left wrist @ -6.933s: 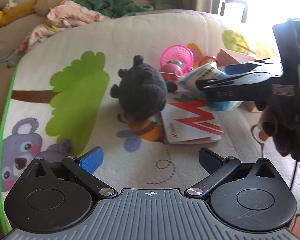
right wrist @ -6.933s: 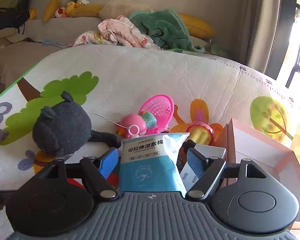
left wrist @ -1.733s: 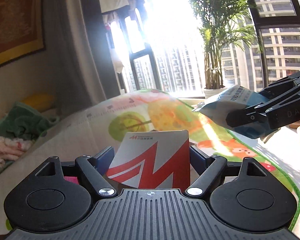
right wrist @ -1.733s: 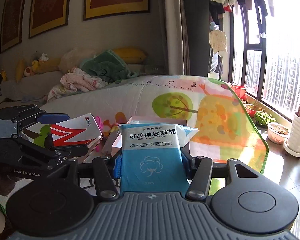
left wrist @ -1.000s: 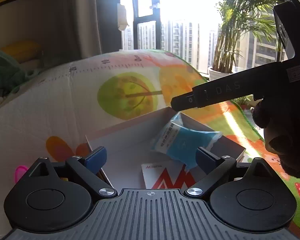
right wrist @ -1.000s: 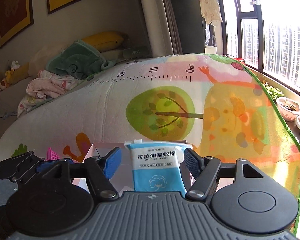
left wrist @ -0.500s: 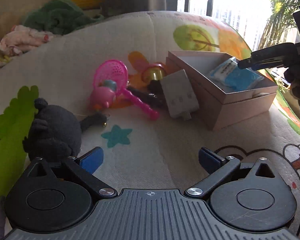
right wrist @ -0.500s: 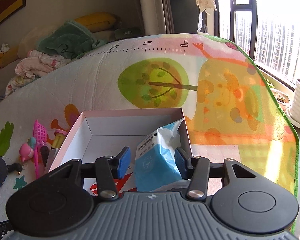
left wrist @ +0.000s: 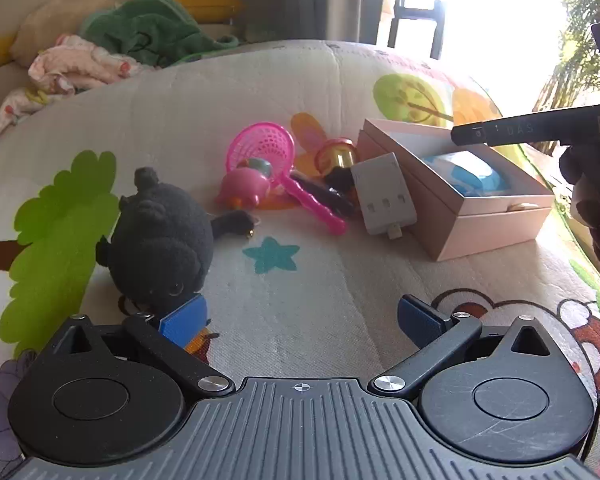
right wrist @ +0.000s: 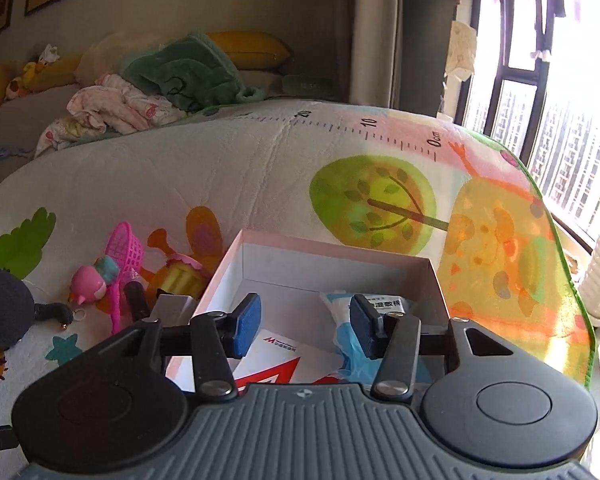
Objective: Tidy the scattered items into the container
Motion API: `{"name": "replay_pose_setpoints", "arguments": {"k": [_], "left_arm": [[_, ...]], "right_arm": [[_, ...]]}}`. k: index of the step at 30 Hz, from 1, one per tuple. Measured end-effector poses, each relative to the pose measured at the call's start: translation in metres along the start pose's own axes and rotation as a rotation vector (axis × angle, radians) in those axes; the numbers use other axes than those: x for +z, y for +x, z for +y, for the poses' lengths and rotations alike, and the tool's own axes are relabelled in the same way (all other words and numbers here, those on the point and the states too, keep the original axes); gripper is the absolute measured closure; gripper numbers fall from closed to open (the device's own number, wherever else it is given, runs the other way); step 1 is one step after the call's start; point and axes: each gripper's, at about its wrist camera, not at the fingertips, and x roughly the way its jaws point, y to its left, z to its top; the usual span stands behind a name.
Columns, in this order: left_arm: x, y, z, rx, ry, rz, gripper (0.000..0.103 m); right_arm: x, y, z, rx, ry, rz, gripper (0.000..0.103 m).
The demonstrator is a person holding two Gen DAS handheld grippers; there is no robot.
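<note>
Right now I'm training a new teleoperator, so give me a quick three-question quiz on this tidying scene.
1. True or false: the blue wipes pack lies inside the pink box.
2. Which gripper is above the box? A) left gripper B) right gripper
3. Name the dark toy nearest the left gripper.

Key: 1 true. 2 B; its jaws are open and empty. 3 the black plush toy, on the play mat.

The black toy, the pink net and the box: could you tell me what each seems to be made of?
Black toy: soft plush, with a fuzzy matte pile. Pink net: glossy moulded plastic, with a rigid mesh. Box: probably matte cardboard, with thin straight walls, pale pink outside and white inside.
</note>
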Motion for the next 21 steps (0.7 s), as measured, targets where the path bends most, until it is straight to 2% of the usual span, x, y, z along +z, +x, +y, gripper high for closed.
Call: {"name": "replay_pose_setpoints", "arguments": {"k": [4,7,8,11,13,15,19,21], "left_arm": [[-0.007,-0.008,0.008,-0.006,-0.026,-0.014,0.0],[-0.013,-0.017,0.013,-0.015,-0.043,-0.027,0.0],[-0.015,-0.019,0.015,-0.017,-0.049,-0.029,0.0],[-0.021,-0.025,0.019,-0.023,-0.072,-0.026,0.0],[-0.026,-0.029,0.022,-0.025,-0.08,-0.024,0.0],[-0.03,-0.031,0.025,-0.021,-0.082,-0.021,0.0],[-0.035,-0.03,0.031,-0.014,-0.099,-0.009,0.0],[-0.035,-0.028,0.031,-0.018,-0.101,-0.005,0.0]], "right_arm": [[0.002,0.004,0.065,0.081,-0.238,0.03,0.053],[0.016,0.027,0.089,0.109,-0.3,0.087,0.053],[0.024,0.037,0.092,0.11,-0.29,0.109,0.056],[0.045,0.068,0.089,0.097,-0.23,0.168,0.077],[0.05,0.085,0.086,0.067,-0.201,0.195,0.078],[0.051,0.092,0.084,0.075,-0.18,0.233,0.08],[0.036,0.071,0.084,0.16,-0.154,0.287,0.079],[0.027,0.052,0.082,0.235,-0.117,0.315,0.079]]}}
